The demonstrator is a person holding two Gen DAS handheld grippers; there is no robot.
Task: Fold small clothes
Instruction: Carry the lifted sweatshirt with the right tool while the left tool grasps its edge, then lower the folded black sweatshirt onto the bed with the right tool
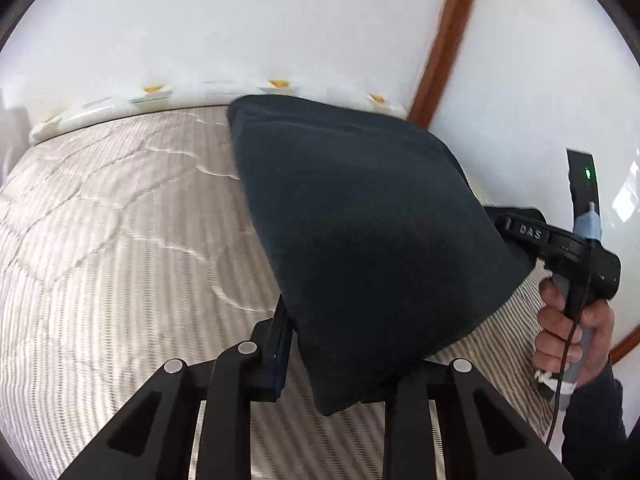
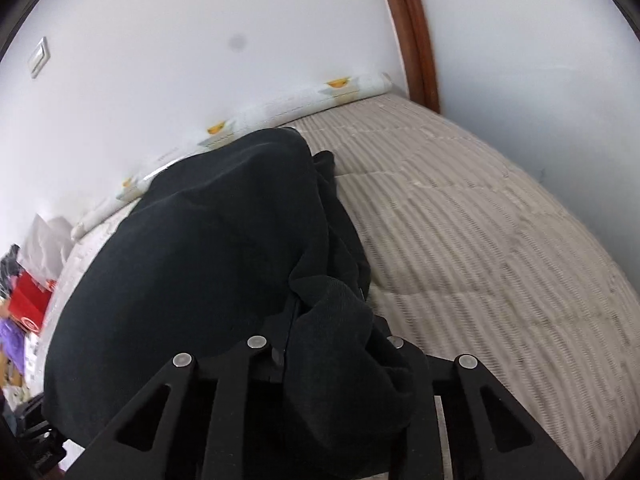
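A dark navy garment [image 1: 360,240] hangs stretched above the striped bed [image 1: 120,240]. My left gripper [image 1: 320,360] is shut on one edge of it; the cloth drapes over the fingers and hides the right one. In the right wrist view the same dark garment [image 2: 200,260] bunches over my right gripper [image 2: 320,344], which is shut on its other edge. The right gripper's body [image 1: 560,248] and the hand holding it show at the right of the left wrist view, behind the cloth.
The striped bed cover [image 2: 480,240] fills both views. A white bolster with yellow marks [image 2: 300,104] lies along the white wall. A brown wooden frame [image 2: 412,32] stands at the corner. Red and purple items [image 2: 28,304] lie off the bed's left side.
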